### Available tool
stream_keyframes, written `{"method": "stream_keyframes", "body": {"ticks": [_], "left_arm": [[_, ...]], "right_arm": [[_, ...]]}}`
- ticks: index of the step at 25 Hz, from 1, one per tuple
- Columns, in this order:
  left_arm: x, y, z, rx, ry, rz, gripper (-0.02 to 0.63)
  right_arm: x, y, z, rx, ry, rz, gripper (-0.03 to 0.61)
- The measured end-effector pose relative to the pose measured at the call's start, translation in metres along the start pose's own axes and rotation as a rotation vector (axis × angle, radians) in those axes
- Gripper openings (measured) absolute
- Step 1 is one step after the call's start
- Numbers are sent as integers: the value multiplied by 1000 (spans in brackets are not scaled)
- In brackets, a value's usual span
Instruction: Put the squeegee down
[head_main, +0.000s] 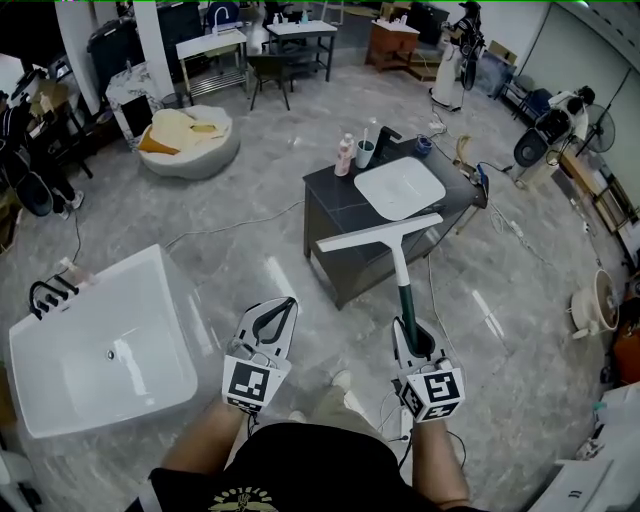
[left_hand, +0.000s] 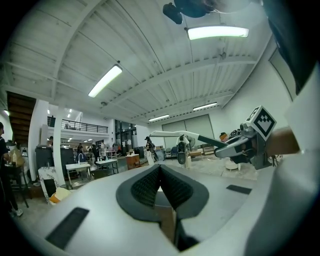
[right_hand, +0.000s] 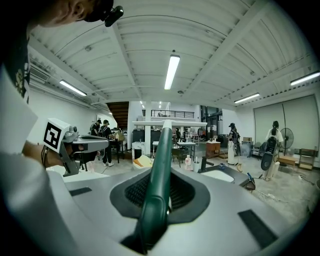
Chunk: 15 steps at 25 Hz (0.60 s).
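The squeegee has a white blade (head_main: 380, 233) and a dark green handle (head_main: 404, 300). It points away from me, with the blade hovering over the front edge of the dark vanity table (head_main: 335, 215). My right gripper (head_main: 413, 338) is shut on the handle, which runs up between the jaws in the right gripper view (right_hand: 161, 165). The blade (right_hand: 169, 123) sits crosswise at the handle's far end. My left gripper (head_main: 287, 303) is held level beside the right one, shut with nothing in it; its pads (left_hand: 150, 185) meet at the tips. The left gripper view shows the squeegee (left_hand: 172, 134) off to the right.
A white basin (head_main: 400, 187) sits in the vanity top, with a pink bottle (head_main: 345, 155), a cup (head_main: 365, 152) and a black tap behind it. A white bathtub (head_main: 100, 350) stands on the floor at the left. Cables trail across the grey floor. People stand far back.
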<state>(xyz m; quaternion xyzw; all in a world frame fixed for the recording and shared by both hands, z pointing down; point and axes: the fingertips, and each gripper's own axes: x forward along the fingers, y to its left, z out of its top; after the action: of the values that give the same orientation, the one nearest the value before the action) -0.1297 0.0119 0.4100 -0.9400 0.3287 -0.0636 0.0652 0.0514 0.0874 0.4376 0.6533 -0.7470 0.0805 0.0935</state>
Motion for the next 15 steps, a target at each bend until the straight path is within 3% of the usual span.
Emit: {"method": "stream_keyframes", "body": {"ticks": [15], "left_arm": [[96, 28, 1, -13, 12, 66, 21]], "right_arm": [[82, -67, 20, -13, -2, 77, 75]]}}
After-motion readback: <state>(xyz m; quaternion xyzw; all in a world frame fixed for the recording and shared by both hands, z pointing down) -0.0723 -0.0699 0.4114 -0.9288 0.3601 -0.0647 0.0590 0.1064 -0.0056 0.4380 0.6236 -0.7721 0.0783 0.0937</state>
